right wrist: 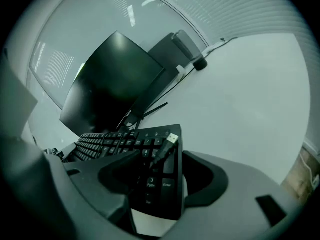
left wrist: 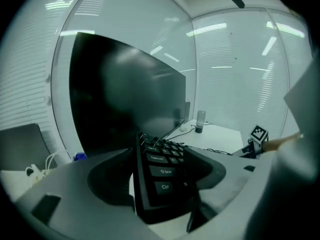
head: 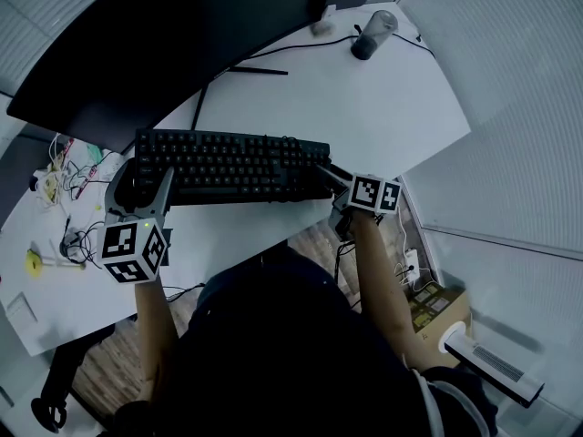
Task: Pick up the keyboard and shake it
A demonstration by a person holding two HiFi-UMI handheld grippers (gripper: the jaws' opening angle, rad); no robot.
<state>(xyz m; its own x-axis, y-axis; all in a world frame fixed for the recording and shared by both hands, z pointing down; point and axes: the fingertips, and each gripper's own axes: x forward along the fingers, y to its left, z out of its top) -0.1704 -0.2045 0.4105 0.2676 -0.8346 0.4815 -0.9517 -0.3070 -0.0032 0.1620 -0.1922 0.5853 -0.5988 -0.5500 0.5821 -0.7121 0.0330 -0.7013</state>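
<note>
Black keyboard (head: 228, 164) — one — clamped between left gripper (head: 143, 177), right gripper (head: 326, 174).

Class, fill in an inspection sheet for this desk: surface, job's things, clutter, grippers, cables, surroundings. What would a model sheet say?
Surface: white desk, lit evenly.
Job's things: black keyboard lies in front of the monitor.
Clutter: dark cylinder at the far corner; small yellow item at the left.
Grippers: left gripper clamps the keyboard's left end, right gripper its right end.
Cables: USB plug rests on the number keys; tangled wires left of the keyboard.
Surroundings: wood floor; cardboard box.
</note>
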